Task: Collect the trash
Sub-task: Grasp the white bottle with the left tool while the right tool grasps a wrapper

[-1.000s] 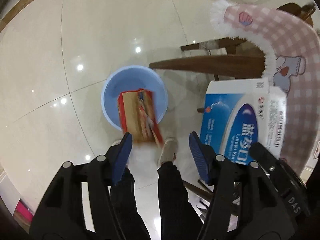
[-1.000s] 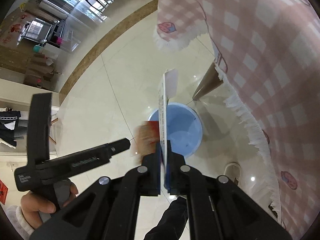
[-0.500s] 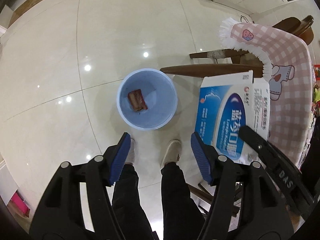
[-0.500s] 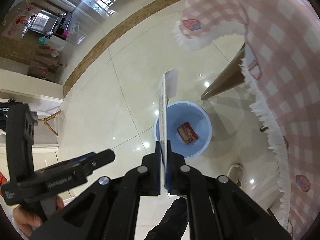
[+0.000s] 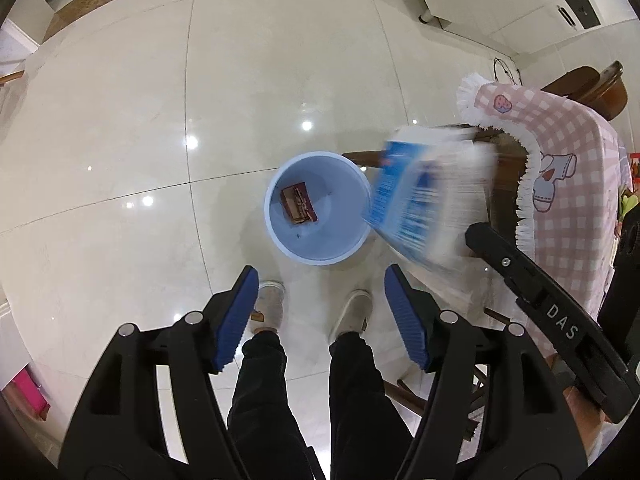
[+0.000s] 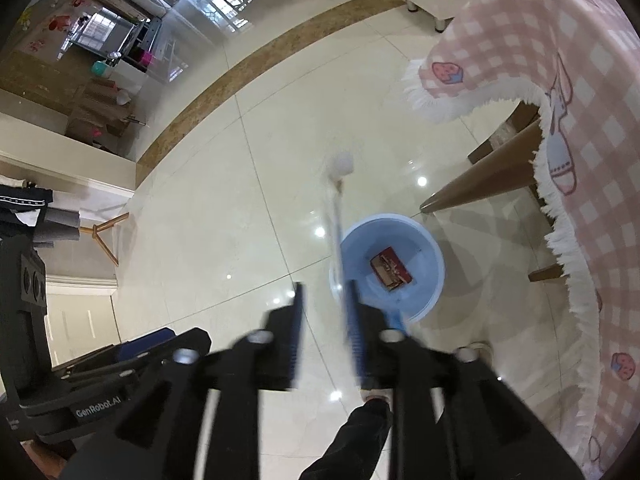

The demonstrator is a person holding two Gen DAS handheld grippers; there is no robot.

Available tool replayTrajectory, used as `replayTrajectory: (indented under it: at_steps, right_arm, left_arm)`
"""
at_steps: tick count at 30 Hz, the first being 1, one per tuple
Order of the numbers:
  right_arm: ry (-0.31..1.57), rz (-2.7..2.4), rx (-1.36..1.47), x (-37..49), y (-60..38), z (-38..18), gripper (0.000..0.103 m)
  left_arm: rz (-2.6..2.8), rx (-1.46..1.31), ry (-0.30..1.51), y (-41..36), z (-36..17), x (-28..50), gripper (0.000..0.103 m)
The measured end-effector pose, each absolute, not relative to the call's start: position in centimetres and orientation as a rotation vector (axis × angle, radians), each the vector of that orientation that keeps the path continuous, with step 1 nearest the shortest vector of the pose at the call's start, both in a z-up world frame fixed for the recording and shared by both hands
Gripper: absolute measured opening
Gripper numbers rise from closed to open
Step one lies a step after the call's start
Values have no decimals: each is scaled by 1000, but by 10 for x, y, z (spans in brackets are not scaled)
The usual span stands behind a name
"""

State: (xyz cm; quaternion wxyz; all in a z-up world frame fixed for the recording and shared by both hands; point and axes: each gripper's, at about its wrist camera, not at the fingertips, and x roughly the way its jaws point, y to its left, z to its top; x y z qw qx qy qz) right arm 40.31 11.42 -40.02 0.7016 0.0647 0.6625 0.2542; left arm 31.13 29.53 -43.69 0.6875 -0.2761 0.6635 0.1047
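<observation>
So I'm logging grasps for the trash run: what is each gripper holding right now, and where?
Left gripper: nothing. Right gripper: opening, letting go of the blue-and-white box, whose lower edge remains between its fingers.

Black hand-held gripper [image 5: 320,320] frame low in frame, ribbed blue pads [image 5: 236,320], silver screws at the joints. Black trousers [image 5: 312,400] and pale shoes [image 5: 272,304] at bottom centre. Second hand-held gripper [image 6: 324,328], black, marked "DAS", at lower right.
</observation>
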Motion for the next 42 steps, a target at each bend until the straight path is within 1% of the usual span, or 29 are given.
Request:
replayTrajectory:
  at_steps: [8,16,22,28,34,39,42]
  right_arm:
    - [1461,574,168,398,97,-382,27]
    - [1350,536,251,411,34,-329,27]
    - [1222,460,331,426,-49,-281,27]
    - [1115,326,375,433,-154,-253,28]
    - [1081,155,375,429,-260,-259,28]
    - [1111,74,388,420,-323,-287,28]
    - [1132,63,413,419,-347,-299,29]
  left_arm:
    - [224,-599,1460,278,-420,312,65]
    - [143,-539,1375,234,-369,335,65]
    - [12,-452,1295,163,-320,372,66]
    - [-163,-320,1242,59,-285,412,68]
    - [-335,-178,1262,-58,-291,438,68]
    - [-408,-76,1289,-130,-314,454,68]
    - [-414,-33,1307,-156,-330,463,68]
